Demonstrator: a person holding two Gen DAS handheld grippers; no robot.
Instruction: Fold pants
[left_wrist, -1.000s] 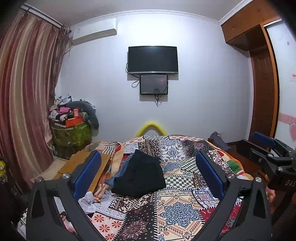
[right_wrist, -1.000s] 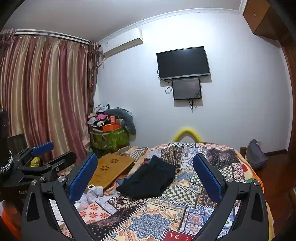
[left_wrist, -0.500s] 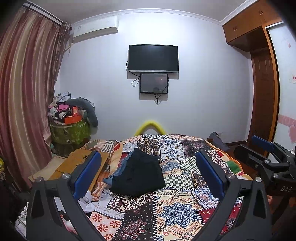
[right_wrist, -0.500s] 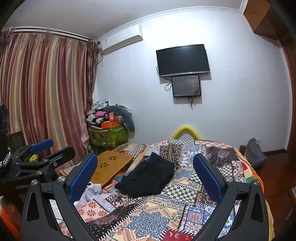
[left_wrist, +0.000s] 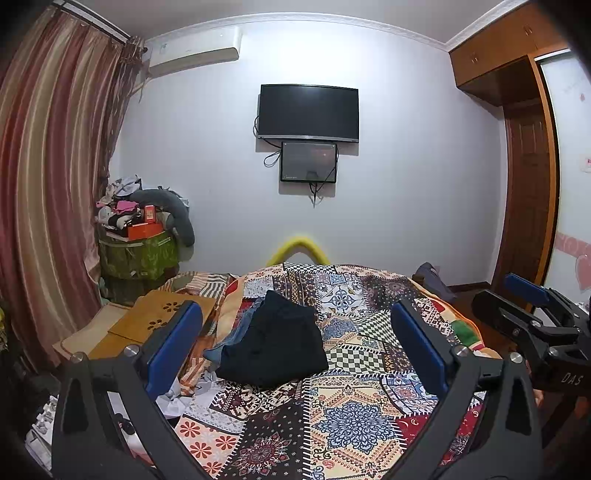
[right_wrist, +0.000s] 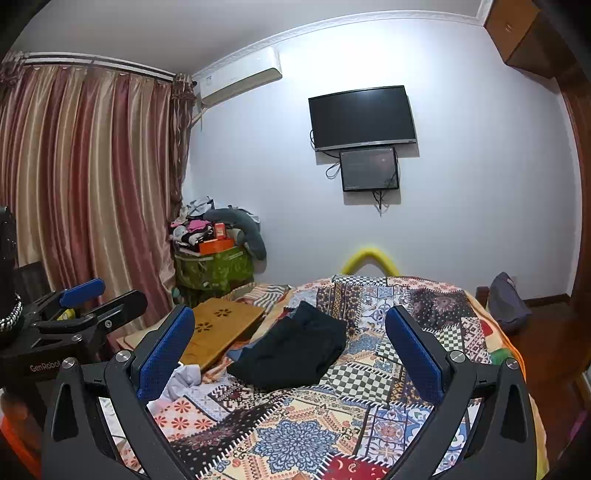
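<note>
Both tongs held above the near end of the bed, well apart from the garment. Left tongs (left_wrist: 295, 347): blue-padded fingers (left_wrist: 173, 347) spread wide, released, nothing between them. Right tongs (right_wrist: 291, 347): same state, blue pads splayed, released and empty. Each tool shows at the edge of the other's view, the right at the far right of the left wrist view, the left at the far left of the right wrist view. Black pants (left_wrist: 275, 341), crumpled in a loose heap, lie on the multicoloured patchwork bedspread (left_wrist: 354, 417) left of the bed's middle, partly over a blue denim garment (left_wrist: 225, 343) whose edge shows at the heap's left side. Light wooden lap tray with flower-shaped cut-outs (right_wrist: 221, 328) rests at the bed's left edge, near the heap. White crumpled cloth (right_wrist: 184, 380) lies just in front of the tray. 2 dark screens (left_wrist: 308, 112) hang on the far wall, the smaller one under the larger.
</note>
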